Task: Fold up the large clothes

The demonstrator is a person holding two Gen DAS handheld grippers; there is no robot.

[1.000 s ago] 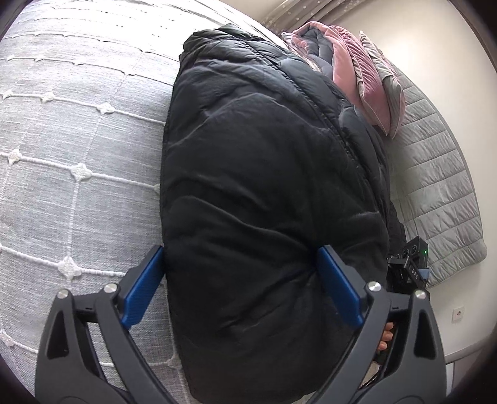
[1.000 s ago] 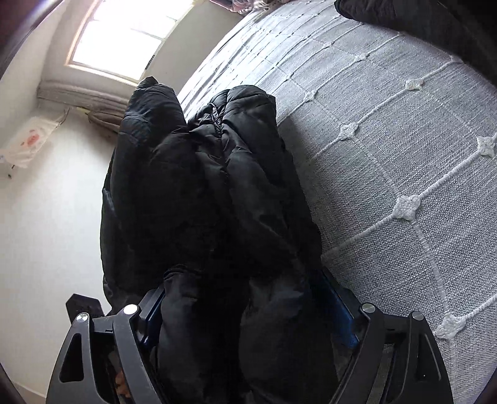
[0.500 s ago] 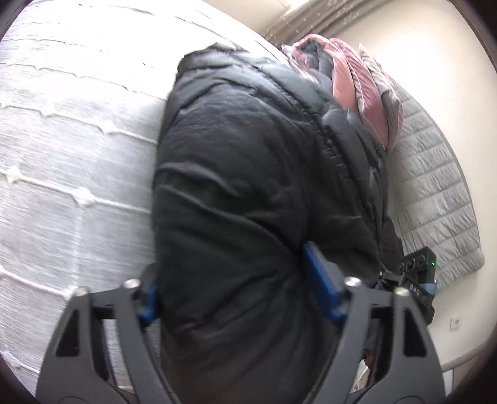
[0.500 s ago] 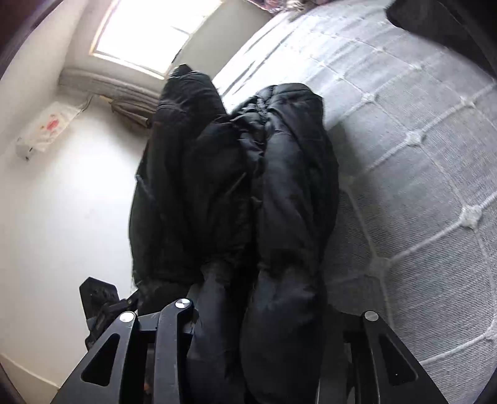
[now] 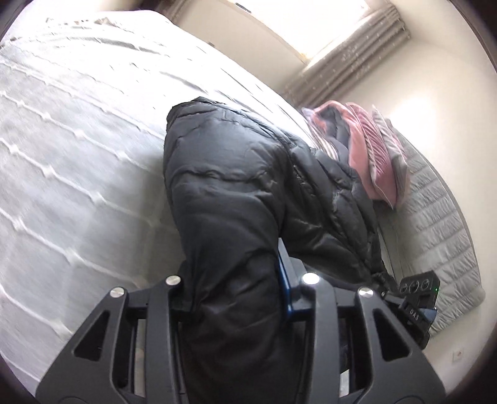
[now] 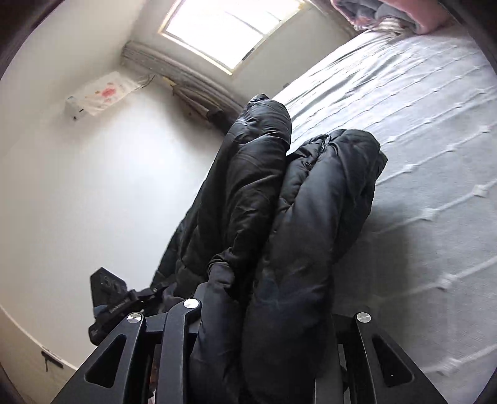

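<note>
A black puffer jacket (image 5: 233, 186) lies bunched along the edge of a bed with a grey-white cover (image 5: 77, 155). My left gripper (image 5: 233, 279) has its jaws closing on one end of the jacket; a blue pad (image 5: 284, 279) presses into the fabric. In the right wrist view the same jacket (image 6: 326, 192) rises in two thick folds off the bed cover (image 6: 435, 155). My right gripper (image 6: 267, 304) is closing on the other end, its fingers buried in the padding. Each gripper's body shows at the edge of the other's view.
Pink and grey bedding (image 5: 366, 149) is piled at the head of the bed. A grey quilted mat (image 5: 441, 211) lies beside the bed against the wall. A bright window (image 6: 230, 28) and a covered wall unit (image 6: 99, 96) are beyond the jacket.
Both grippers' jaws have narrowed from wide apart to squeezing the jacket. Both have lifted and swung, raising the jacket's near edge off the bed, so more wall and window show.
</note>
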